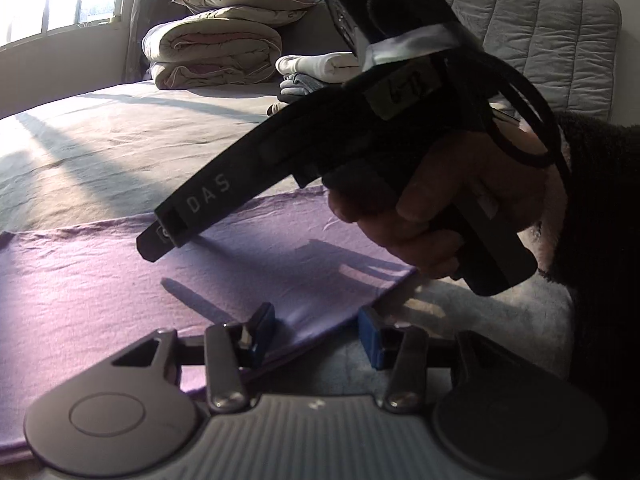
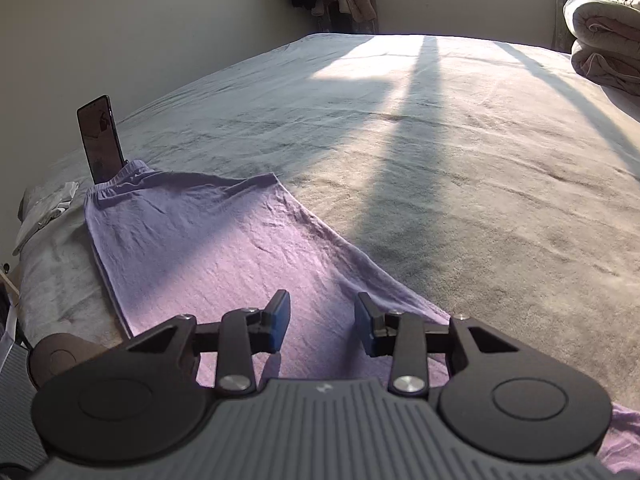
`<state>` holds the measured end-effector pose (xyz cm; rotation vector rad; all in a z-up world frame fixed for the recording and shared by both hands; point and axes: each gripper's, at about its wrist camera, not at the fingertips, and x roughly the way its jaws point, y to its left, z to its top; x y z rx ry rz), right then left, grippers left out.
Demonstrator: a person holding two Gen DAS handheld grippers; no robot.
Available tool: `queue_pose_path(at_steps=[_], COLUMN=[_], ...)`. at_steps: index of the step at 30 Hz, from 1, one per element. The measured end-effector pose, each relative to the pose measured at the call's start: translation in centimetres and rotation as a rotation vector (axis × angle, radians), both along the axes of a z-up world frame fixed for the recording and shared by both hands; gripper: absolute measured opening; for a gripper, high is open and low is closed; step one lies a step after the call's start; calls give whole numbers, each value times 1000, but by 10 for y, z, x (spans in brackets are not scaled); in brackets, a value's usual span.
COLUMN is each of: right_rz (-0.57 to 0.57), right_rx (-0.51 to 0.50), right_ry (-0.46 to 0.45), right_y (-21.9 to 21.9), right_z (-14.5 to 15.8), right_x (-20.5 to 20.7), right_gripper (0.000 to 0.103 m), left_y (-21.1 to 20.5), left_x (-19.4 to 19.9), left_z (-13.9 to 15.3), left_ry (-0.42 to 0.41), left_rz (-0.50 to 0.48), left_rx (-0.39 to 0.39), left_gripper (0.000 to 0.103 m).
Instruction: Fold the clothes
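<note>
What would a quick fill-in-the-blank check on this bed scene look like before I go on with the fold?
1. The garment spread on the bed is ____ in colour.
2. Beyond its elastic waistband a ____ stands upright.
3. The jaws of the right gripper are ____, with no cloth between them.
4. The folded duvet has a ____ on top.

Missing words: purple; phone; open; pillow
</note>
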<state>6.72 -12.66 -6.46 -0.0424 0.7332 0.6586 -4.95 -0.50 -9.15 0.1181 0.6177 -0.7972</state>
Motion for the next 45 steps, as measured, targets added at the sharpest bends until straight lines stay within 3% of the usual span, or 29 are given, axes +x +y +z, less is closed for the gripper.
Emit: queue_pose_path(at_steps=[2, 9, 12, 19, 25, 32, 39, 41, 45], right_rz=[-13, -92, -109, -78, -56, -30, 18, 16, -29], right_rx=[-22, 95, 89, 62, 41, -1, -70, -90, -124], right_ry=[-7, -10, -21, -35, -51, -63, -102, -109, -137], right_y=[5, -8, -14, -13, -8, -5, -5, -9, -20], right_z=[-6, -3, 1, 5, 6, 2, 2, 2, 11], right_x=[9, 27, 26, 17, 8, -10, -30, -35, -40], right_gripper=[34, 33, 34, 39, 41, 42, 44, 44, 48], left_y=[2, 12, 17, 32, 55, 99, 143, 152, 152], left_x=[-5, -11, -13, -16, -9, 7, 18, 23, 22], left_z=[-1, 0, 2, 13, 24, 31, 21, 14, 19], left_ry=[-7, 6, -1, -37, 0, -17, 3, 41, 42], left_rz=[-6, 1, 31, 142, 280, 475, 608, 650, 656], left_rx=[-2, -53, -78, -134, -176, -111, 27, 35, 23], left_gripper=[46, 48, 48, 49, 51, 52, 52, 52, 52])
